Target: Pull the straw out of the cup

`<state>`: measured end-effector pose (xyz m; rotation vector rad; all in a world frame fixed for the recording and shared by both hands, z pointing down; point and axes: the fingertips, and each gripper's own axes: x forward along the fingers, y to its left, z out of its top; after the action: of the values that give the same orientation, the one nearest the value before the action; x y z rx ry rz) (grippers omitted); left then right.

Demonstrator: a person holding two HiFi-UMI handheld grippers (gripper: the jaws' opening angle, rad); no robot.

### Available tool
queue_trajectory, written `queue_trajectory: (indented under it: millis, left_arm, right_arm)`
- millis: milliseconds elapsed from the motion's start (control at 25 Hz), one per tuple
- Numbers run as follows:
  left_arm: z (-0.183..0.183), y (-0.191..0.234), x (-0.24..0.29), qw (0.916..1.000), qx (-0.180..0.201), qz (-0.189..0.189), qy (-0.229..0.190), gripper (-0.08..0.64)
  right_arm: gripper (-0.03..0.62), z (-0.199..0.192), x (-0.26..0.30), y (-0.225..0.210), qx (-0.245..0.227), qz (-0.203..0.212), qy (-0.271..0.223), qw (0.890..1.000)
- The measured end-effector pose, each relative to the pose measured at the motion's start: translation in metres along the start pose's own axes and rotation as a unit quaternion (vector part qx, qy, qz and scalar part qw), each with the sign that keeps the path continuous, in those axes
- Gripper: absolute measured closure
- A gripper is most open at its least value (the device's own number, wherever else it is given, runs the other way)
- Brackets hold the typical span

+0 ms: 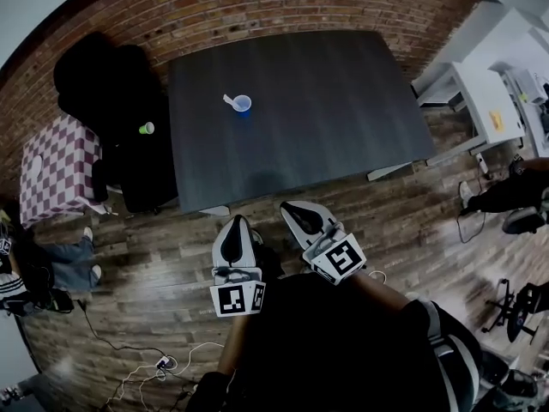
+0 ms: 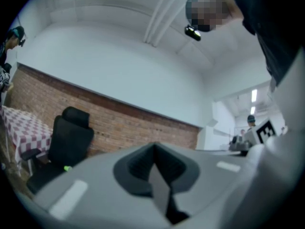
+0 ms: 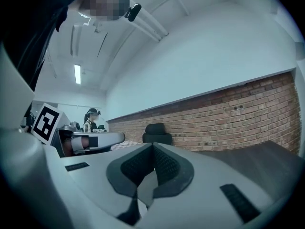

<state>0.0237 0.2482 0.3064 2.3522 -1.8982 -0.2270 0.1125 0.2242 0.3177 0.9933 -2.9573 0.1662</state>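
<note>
Jaws of left gripper (image 2: 153, 150) and right gripper (image 3: 152, 149) clenched empty; round translucent cup (image 1: 244, 104) on matte table (image 1: 334, 118)

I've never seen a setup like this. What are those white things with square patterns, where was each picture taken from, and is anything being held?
No robot here: a person holds a two-jaw tool, a gripper, in each hand; the patterned cubes are part of them. The wide picture comes from a camera on the person's head, looking down: the left gripper and right gripper show at the bottom, short of the dark table. On the table is a blue cup with a white straw in it. The other two pictures come from cameras riding on each gripper, looking along its jaws. In both, the jaws are together with nothing between them, so nothing is held.
</note>
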Motion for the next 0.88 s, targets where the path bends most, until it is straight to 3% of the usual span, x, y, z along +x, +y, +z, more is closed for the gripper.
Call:
queue_trajectory:
  millis: [440,880]
  left_arm:
    - [0.015,0.090,0.043,0.9996,-0.011,-0.027,0.000,0.555]
    - [0.018,0.129,0.069,0.9986,-0.023,-0.048,0.008,0.555]
  right_arm:
    - [0.588,0.011,0.102,-0.002,-0.008,-0.033,0.004,0.999]
    - [0.588,0.014,0.142,-0.010,-0.009,-0.059,0.010,0.998]
